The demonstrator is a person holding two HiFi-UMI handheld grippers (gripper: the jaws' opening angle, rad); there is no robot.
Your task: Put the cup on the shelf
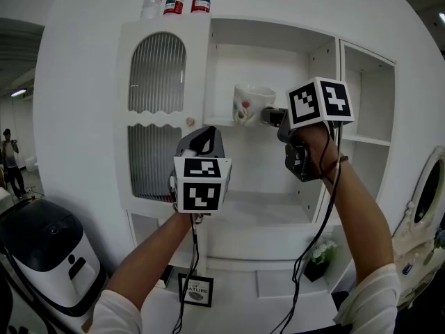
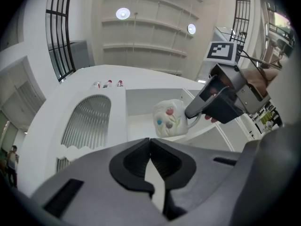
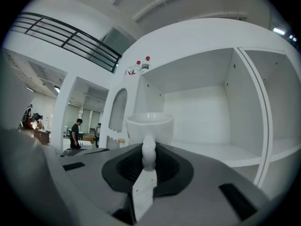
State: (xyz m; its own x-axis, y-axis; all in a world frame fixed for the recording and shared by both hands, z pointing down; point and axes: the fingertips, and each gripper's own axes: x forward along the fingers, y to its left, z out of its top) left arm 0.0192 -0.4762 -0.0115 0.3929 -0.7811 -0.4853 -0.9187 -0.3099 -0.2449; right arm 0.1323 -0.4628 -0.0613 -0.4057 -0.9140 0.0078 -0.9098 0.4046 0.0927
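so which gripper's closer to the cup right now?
Right. The right gripper is shut on the cup by its handle. The left gripper, shut and empty, sits lower and to the cup's left, not touching it.

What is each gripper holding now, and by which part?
The right gripper grips the cup by its handle; the left gripper, jaws closed, holds nothing.

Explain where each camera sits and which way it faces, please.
Head view: on the head, facing the white cabinet; forearms, left claw, right claw show.
Left gripper view: on left claw, over its closed jaws toward cup and right claw.
Right gripper view: on right claw, jaws shut on the cup's handle, facing the shelf.
All three share the cup.
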